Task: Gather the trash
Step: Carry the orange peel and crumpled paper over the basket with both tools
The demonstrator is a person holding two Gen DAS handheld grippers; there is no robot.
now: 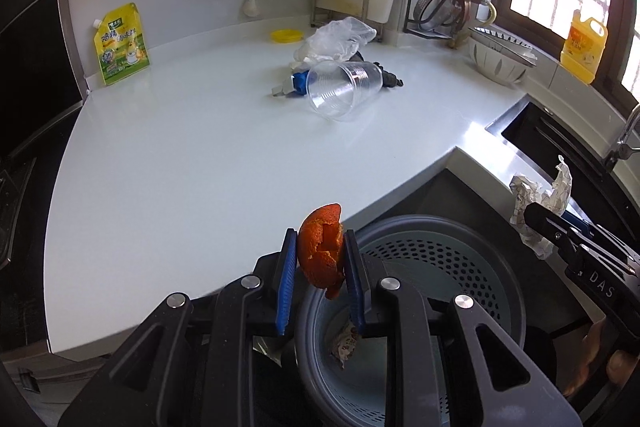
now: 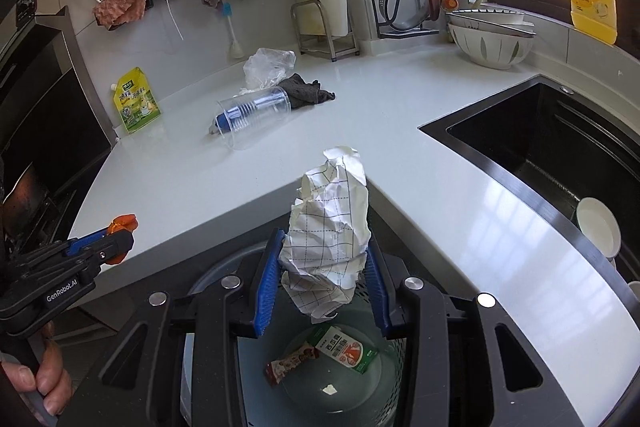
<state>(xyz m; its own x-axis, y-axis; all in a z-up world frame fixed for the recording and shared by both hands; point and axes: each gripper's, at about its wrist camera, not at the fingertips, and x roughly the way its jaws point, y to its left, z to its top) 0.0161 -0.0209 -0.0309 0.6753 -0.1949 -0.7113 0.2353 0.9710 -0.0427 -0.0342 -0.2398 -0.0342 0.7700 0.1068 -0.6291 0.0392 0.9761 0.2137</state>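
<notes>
Curled orange peel is clamped in the left gripper; crumpled grid-lined white paper is pinched by the right gripper, above the perforated grey plastic bin.

orange peel gripped, crumpled paper over bin

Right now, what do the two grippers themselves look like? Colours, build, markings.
Both match: matte black angular linkage bodies with silver round pivot pins and blue ribbed pads on the fingers. The left gripper carries white "GenRobot.AI" lettering on its side, read from the right wrist view. The right gripper shows white "DAS" lettering in the left wrist view. Bare fingers grip the handles; no cables or sleeves visible.
</notes>
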